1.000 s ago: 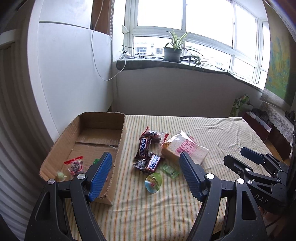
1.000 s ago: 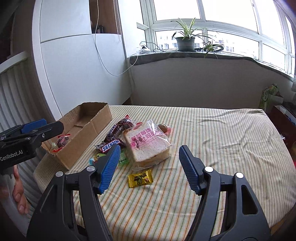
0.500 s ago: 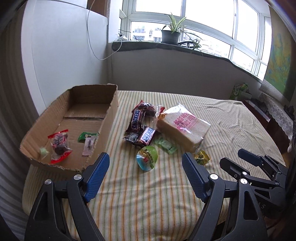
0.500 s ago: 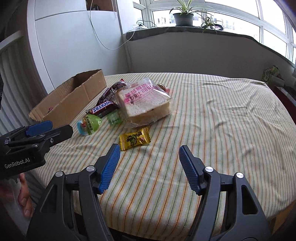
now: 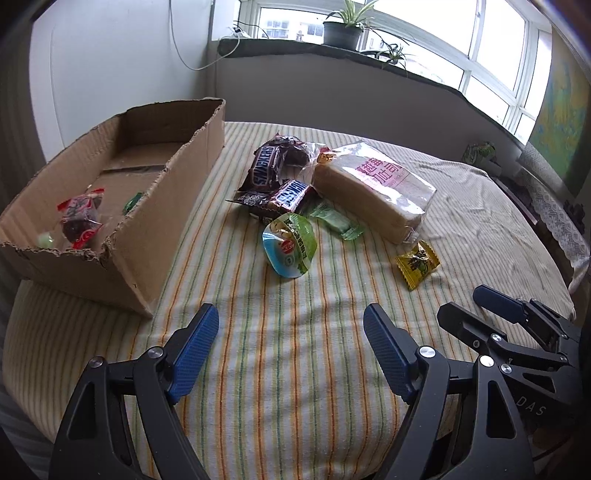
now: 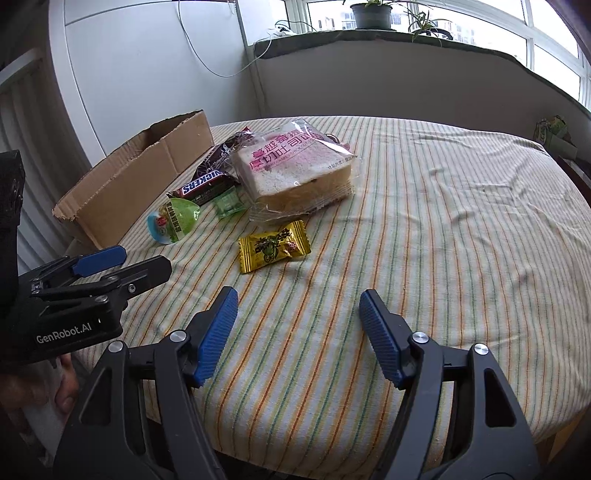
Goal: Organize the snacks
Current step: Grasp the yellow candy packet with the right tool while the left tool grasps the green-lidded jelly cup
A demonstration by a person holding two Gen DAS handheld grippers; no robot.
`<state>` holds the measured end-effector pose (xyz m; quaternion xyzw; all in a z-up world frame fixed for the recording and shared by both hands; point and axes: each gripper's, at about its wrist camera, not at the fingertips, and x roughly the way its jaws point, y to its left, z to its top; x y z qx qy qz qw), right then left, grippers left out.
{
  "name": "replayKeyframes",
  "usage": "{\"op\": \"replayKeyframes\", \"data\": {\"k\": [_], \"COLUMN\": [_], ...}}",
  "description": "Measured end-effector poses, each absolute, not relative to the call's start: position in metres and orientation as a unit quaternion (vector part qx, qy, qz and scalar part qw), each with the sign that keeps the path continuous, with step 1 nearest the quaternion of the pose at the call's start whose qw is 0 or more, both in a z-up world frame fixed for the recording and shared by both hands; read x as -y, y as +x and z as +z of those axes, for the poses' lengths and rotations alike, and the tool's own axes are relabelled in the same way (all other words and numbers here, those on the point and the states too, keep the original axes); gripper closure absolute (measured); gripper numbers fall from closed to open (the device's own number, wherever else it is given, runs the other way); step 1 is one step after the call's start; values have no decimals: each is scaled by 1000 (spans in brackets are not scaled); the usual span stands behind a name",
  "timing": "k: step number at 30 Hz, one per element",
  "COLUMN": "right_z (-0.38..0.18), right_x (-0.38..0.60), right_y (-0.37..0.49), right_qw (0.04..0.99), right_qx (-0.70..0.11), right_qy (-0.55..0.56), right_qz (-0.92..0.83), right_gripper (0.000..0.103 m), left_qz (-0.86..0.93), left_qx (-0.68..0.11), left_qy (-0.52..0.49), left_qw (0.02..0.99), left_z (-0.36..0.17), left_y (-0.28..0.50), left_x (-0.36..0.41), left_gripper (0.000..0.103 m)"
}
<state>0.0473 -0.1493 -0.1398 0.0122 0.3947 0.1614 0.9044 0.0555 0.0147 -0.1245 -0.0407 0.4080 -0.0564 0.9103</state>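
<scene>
Bright room, window sill with a potted plant (image 5: 341,31) at 12 o'clock, white wall and a dangling cable at 11; the work surface is a desk (image 5: 280,350) under a striped cloth. Cardboard box (image 5: 155,229) sits at 10 o'clock in the left wrist view, open top, holding a red-wrapped snack (image 5: 79,218) plus a couple of small green pieces I can't identify. Snack pile at 12 o'clock, outside the box: two Snickers bars (image 5: 266,170), the second touching the first's near end, bagged sliced bread (image 5: 373,190) just right of them, a small green candy (image 5: 334,221) against the bread's near edge, a round green-lidded jelly cup (image 5: 290,245) nearest the camera, and a yellow candy packet (image 5: 417,262) at 1 o'clock, apart from the rest. Left hand-held gripper (image 5: 291,328): jaws wide, just been opening, nothing between them, low over bare cloth. Right hand-held gripper (image 6: 299,310): jaws also wide, nothing between them, yellow packet just beyond at 11 o'clock. Each gripper shows in the other's view, side by side. Fingers (image 6: 66,387) of the person visible at 8 o'clock in the right wrist view.
</scene>
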Motion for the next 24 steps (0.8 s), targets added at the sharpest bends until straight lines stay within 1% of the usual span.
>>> {"op": "replayKeyframes", "data": {"k": [10, 11, 12, 13, 14, 15, 17, 19, 20, 21, 24], "right_z": [-140, -140, -141, -141, -141, -141, -141, -142, -141, -141, -140], "right_x": [127, 124, 121, 120, 119, 119, 118, 120, 120, 120, 122], "right_y": [85, 89, 92, 94, 95, 95, 96, 95, 95, 95, 92], "right_qw": [893, 893, 893, 894, 895, 896, 897, 897, 897, 898, 898], "right_qx": [-418, -418, -418, -416, -414, -412, -409, -408, -408, -407, -406], "right_qy": [-36, -42, -46, -50, -53, -55, -58, -57, -58, -57, -52], "right_qz": [163, 162, 163, 161, 159, 157, 157, 159, 159, 159, 159], "right_gripper": [32, 32, 36, 40, 47, 57, 72, 74, 74, 76, 77], "left_qz": [-55, -55, -55, -55, -54, -55, -50, -50, -50, -49, -51], "left_qx": [-420, -422, -424, -423, -422, -423, -421, -418, -417, -415, -413], "left_qy": [-44, -42, -40, -41, -42, -43, -42, -42, -43, -45, -48], "left_qw": [905, 904, 903, 904, 904, 904, 905, 906, 907, 907, 908], "left_z": [-128, -129, -129, -129, -129, -130, -130, -131, -130, -130, -131], "left_y": [94, 98, 101, 103, 105, 107, 107, 106, 105, 105, 104], "left_x": [-17, -16, -15, -15, -15, -16, -18, -20, -21, -22, -25], "left_gripper": [22, 23, 23, 26, 30, 35, 51, 61, 68, 71, 74]}}
